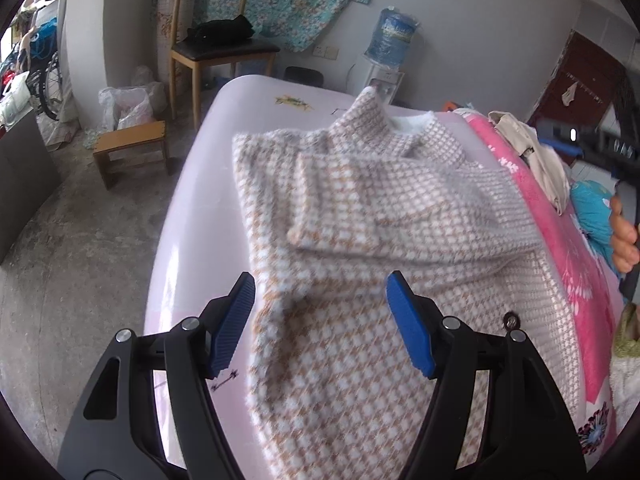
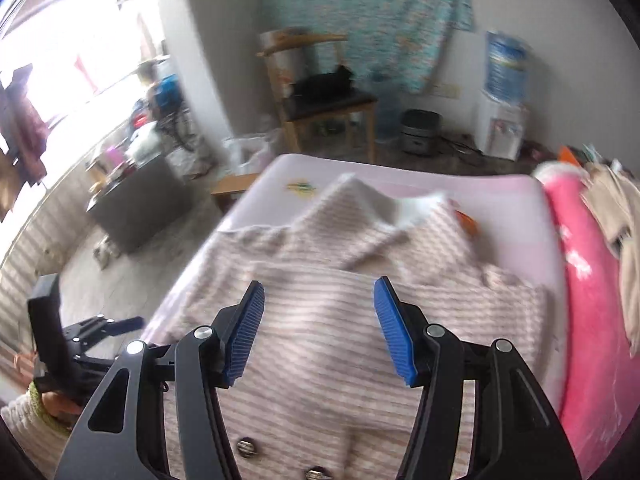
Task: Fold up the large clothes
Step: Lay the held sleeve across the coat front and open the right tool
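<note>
Two tools hover over a houndstooth coat [image 1: 360, 208] spread on the pale pink bed [image 1: 188, 216]. The left tool [image 1: 320, 320] and right tool [image 2: 318, 330] both stand apart, empty, with the coat's folded sleeve just ahead of them.

Both tools angled downward, jaws apart

The left tool [image 1: 320, 320] and the right tool [image 2: 319, 330] each grip nothing between their blue pads; a hand [image 1: 624, 236] holds the right one's handle.

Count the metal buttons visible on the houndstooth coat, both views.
3 showing. One beside the left gripper's right finger; two at the bottom of the right wrist view. Folds and fingers may hide more.
</note>
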`<state>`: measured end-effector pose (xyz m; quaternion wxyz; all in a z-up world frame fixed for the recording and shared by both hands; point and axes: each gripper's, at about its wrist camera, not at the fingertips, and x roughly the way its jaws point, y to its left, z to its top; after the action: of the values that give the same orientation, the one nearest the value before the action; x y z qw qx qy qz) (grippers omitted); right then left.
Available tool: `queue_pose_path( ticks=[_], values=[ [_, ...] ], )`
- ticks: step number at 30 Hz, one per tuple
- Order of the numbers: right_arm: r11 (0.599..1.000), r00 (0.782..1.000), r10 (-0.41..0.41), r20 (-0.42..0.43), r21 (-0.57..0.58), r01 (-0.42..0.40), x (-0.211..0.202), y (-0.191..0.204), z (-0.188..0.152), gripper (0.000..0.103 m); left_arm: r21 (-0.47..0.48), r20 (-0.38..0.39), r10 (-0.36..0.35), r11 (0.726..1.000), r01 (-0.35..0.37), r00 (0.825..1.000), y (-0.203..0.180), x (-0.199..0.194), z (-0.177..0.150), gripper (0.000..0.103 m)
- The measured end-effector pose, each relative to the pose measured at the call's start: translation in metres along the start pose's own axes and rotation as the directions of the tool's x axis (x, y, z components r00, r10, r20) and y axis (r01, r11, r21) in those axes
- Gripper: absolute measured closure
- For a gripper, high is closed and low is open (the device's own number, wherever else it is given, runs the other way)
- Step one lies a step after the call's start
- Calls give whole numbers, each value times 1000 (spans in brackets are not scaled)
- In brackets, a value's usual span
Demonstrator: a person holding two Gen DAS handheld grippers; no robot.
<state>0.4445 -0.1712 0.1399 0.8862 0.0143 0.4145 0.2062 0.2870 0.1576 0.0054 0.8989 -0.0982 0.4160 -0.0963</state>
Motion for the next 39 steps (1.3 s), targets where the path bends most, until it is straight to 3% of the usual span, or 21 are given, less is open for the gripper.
queue_pose_path(
  ticks=[6,10,13,15,21,22,23,26,28,30,32,36,38,39],
  values=[
    [974,984,-175,-38,139,178,-4,-109,-32,48,-28,12,12,1000,-11,1000,-11,34,30,42],
    [968,978,-172,-118,164,189,23,-146,-53,67,-18,-18,32,999,-33,999,-20,62,40,49],
    [953,968,-187,-166,210,220,45,-166,-62,68,-21,-50,70,997,-71,996,-23,78,41,55],
    [934,971,-163,-177,288,210,53,-184,-60,68,-28,-57,83,996,-85,995,-22,83,40,55],
    [915,974,-86,-210,370,161,82,-212,-52,67,-20,-70,119,993,-120,990,-17,90,38,59],
    [917,977,-72,-200,372,144,82,-212,-50,85,-17,-68,120,992,-122,990,-17,90,38,59],
    [918,981,-58,-185,376,126,81,-213,-50,94,-16,-66,119,993,-120,991,-16,91,38,60],
    [915,988,-71,-138,384,119,70,-214,-50,97,-16,-60,113,993,-114,992,-17,90,40,63],
    [910,983,-133,-129,376,173,65,-217,-51,102,-16,-59,105,994,-106,993,-19,91,42,64],
    [894,977,-171,-125,397,207,61,-230,-53,102,-11,-56,103,995,-104,993,-21,92,44,64],
    [886,978,-158,-138,417,202,60,-243,-57,102,-3,-60,112,994,-112,992,-23,95,44,64],
    [959,986,-130,-105,238,152,37,-204,-61,99,-16,-71,117,993,-119,991,-20,99,43,64],
    [984,986,-111,-122,123,126,28,-175,-67,75,-28,-72,109,993,-111,991,-17,99,42,64],
    [991,985,-116,-125,52,123,23,-159,-73,49,-33,-72,105,994,-107,992,-16,99,42,64]
  ],
)
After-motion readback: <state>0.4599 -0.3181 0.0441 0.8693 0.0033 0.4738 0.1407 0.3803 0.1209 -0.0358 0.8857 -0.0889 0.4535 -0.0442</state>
